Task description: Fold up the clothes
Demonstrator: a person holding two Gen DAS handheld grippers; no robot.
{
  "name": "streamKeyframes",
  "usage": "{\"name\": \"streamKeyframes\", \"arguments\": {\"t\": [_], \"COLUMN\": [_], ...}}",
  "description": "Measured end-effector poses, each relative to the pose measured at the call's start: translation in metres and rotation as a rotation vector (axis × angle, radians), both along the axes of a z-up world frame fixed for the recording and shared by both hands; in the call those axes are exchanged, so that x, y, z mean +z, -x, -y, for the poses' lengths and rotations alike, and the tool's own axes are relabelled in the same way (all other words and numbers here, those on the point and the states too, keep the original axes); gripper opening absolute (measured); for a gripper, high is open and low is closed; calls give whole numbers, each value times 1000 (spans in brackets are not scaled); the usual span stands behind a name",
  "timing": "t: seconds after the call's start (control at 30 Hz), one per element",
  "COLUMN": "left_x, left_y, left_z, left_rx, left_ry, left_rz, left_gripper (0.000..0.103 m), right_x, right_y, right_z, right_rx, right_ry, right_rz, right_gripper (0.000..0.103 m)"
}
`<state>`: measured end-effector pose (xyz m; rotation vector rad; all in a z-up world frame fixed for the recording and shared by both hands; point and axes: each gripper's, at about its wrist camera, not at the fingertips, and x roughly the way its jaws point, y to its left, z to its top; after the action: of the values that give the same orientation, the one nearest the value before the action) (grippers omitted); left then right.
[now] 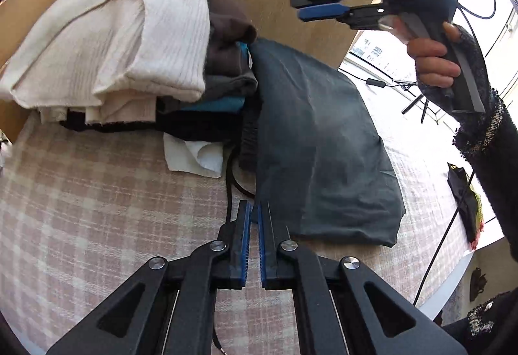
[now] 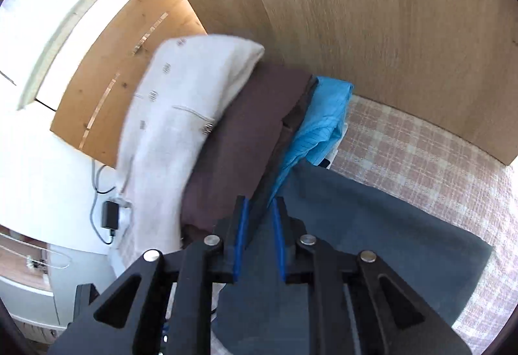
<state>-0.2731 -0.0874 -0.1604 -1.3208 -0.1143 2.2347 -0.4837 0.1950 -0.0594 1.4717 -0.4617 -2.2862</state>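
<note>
We judge the dark grey garment [image 1: 323,141] soft and limp, best pinched at its near hem; left gripper [image 1: 254,209] clenched empty, right gripper [image 2: 260,206] released.

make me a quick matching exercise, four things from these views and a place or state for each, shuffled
Things:
1. cream knit top
2. dark grey garment
3. left gripper
4. white paper

Places or states:
A. shut, holding nothing
B. on top of the folded pile
C. folded, beside the pile on the checked cover
D. at the foot of the pile

Pairs: 1-B, 2-C, 3-A, 4-D
</note>
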Motion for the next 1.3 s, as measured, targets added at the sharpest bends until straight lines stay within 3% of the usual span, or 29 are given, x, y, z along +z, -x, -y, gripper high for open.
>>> {"name": "streamKeyframes", "arguments": {"t": [0.07,0.17,0.23,0.33,0.43,0.53,0.63,0.7,0.8,0.9,0.97,1.07,1.17,1.3], "left_x": [22,37,37,13,-20,-39,-30,-17,12,21,13,-2,-21,-49], "left_y": [5,27,50,85,110,123,120,113,79,23,-15,-65,-79,-80], "left_z": [-8,-41,-67,-101,-115,-109,-108,-104,-111,-157,-199,-263,-308,-335], "left_rx": [-12,-73,-115,-169,-152,-126,-116,-82,-90,-216,-317,-456,-497,-518], "left_ry": [23,88,105,142,260,273,310,323,257,229,260,326,391,497], "left_rz": [-45,-135,-165,-138,-113,-75,-106,-130,-163,-182,-205,-241,-235,-216], "left_gripper": [3,3,3,6,6,2,2,2,2,12,17,19,19,19], "right_x": [24,30,16,-25,-63,-95,-109,-96,-68,-56,-61,-80,-101,-121], "right_y": [-27,-65,-85,-117,-141,-155,-168,-175,-173,-150,-124,-88,-65,-53], "right_z": [-30,-81,-107,-139,-139,-129,-124,-132,-161,-195,-212,-229,-229,-221], "right_rx": [-21,-106,-159,-203,-202,-171,-113,-62,-85,-140,-156,-150,-111,-45], "right_ry": [-19,-86,-139,-122,-82,-120,-168,-189,-210,-217,-186,-147,-112,-91], "right_rz": [-89,-125,-85,12,72,138,179,186,121,66,63,81,97,97], "right_gripper": [24,24,24,24,24,24,24,24,24,34,41,41,41,41]}}
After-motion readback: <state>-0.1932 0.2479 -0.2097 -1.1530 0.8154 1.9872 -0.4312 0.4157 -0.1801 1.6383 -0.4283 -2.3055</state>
